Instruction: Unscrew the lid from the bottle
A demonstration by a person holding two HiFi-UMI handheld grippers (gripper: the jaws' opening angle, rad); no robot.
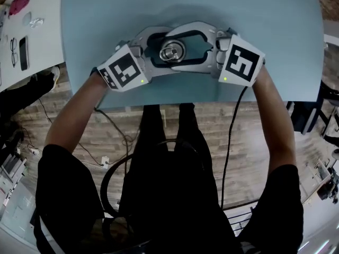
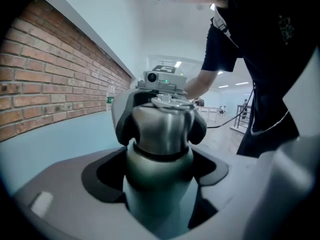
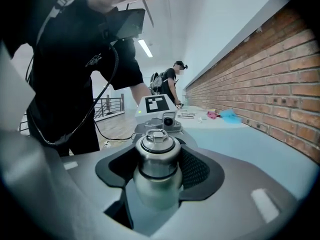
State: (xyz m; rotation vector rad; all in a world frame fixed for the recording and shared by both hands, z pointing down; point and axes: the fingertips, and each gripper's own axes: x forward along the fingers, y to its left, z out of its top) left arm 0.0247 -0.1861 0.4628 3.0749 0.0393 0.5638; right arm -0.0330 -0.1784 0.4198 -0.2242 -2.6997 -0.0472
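On the left, our left gripper (image 1: pixel 158 56) has its jaws clamped on the body of the steel bottle (image 2: pixel 157 184), which is upright over the near half of the blue table (image 1: pixel 106 15), between our two grippers. From the right, our right gripper (image 1: pixel 186 48) closes its jaws round the lid (image 3: pixel 157 146), with the dark pads pressed against both sides of it.

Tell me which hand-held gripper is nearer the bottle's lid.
Right. The right hand-held gripper has its jaws round the lid itself; the left hand-held gripper holds the bottle body just below it.
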